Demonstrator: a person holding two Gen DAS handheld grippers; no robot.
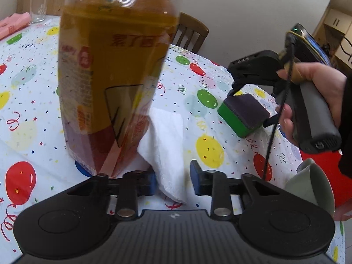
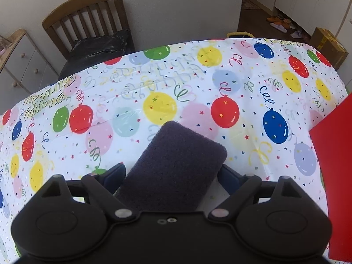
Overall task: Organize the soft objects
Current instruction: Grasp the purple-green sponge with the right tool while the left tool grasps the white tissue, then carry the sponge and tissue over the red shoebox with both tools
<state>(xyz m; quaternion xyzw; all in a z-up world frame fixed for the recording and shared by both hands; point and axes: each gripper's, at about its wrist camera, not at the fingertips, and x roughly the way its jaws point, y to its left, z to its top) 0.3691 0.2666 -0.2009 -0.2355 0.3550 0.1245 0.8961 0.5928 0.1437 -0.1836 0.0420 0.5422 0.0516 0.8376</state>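
Note:
A crumpled white paper towel (image 1: 165, 136) lies on the balloon-print tablecloth (image 1: 33, 114), its near corner between the blue pads of my left gripper (image 1: 173, 182). The jaws stand narrow; the left pad touches the towel, and a sliver of cloth shows beside the right pad. A green sponge with a dark scouring top (image 2: 176, 165) lies lengthwise in my right gripper (image 2: 171, 176), whose pads sit against its two long sides. The left wrist view shows that sponge (image 1: 242, 114) low on the cloth, with the right gripper (image 1: 250, 107) around it and a hand on the handle.
A tall bottle of amber drink (image 1: 114, 77) stands right beside the towel, close to my left fingers. A grey-green cup (image 1: 312, 184) and a red sheet (image 2: 330, 176) sit at the table's right edge. A glass (image 1: 39, 2) and a wooden chair (image 2: 88, 22) are at the far side.

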